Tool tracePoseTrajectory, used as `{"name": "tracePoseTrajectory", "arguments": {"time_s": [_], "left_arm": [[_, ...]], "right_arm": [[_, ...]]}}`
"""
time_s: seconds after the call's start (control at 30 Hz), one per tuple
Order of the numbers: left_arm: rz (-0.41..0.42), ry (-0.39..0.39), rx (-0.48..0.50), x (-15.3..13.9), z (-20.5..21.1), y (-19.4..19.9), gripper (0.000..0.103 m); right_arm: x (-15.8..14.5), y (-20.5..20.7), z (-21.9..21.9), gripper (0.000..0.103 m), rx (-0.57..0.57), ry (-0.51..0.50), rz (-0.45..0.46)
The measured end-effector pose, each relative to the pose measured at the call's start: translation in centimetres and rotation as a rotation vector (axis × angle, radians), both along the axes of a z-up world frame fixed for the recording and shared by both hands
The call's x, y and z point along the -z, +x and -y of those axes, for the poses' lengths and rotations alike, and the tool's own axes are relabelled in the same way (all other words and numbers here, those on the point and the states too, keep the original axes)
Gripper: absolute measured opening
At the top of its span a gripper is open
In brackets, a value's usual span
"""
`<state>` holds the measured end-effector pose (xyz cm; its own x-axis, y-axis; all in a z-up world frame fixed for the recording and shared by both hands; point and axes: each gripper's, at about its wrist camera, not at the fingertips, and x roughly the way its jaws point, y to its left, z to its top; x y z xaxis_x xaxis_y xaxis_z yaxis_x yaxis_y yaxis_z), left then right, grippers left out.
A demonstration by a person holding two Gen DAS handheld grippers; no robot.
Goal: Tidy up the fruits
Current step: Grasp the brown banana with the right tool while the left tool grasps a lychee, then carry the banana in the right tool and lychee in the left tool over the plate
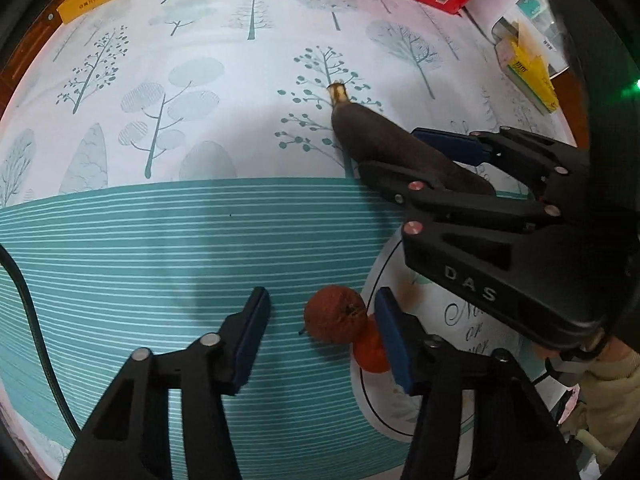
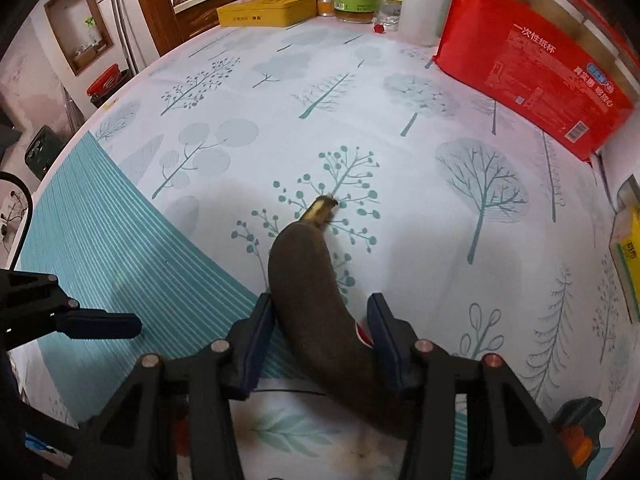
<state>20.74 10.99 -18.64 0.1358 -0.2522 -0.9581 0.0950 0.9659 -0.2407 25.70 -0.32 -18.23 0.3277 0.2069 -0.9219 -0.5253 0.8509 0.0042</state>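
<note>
One blackened banana (image 2: 316,300), stem cut pale, sits between my right gripper (image 2: 320,334) pads; grip uncertain. My left gripper (image 1: 320,336) gapes empty beside two oranges (image 1: 336,314) at the plate (image 1: 460,380) rim.

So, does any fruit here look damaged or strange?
Yes. The banana between the right gripper fingers is dark brown all over, only its stem tip yellow: badly overripe. The orange fruit beside the plate looks wrinkled.
</note>
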Motion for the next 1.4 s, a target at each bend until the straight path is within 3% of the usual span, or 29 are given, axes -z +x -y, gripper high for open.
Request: {"name": "tracePoseTrajectory", "arguments": {"time_s": [0.2, 0.3, 0.57, 0.83, 1.07, 1.4], "left_arm": [[-0.007, 0.036, -0.010, 0.3, 1.4, 0.8, 0.046], [-0.007, 0.055, -0.007, 0.4, 2.0, 0.8, 0.031], [0.029, 0.088, -0.017, -0.3, 3.3, 0.5, 0.028], [0.166, 0.121, -0.003, -6.0, 4.6, -1.0, 0.028], [0.256, 0.069, 0.059, -11.0, 3.9, -4.5, 0.028], [0.329, -0.004, 0.210, -15.5, 10.8, -8.5, 0.028]], "right_arm": [[-0.9, -0.2, 0.4, 0.039, 0.031, 0.017, 0.014], [-2.2, -0.5, 1.0, 0.036, 0.057, 0.042, 0.030], [-5.0, -1.8, 3.9, 0.031, 0.154, 0.176, 0.001], [-8.8, -5.0, 6.8, 0.031, 0.247, 0.312, 0.005], [-13.5, -9.5, 9.6, 0.031, 0.306, 0.389, 0.074], [-16.7, -16.6, 16.1, 0.031, 0.440, 0.412, 0.128]]}}
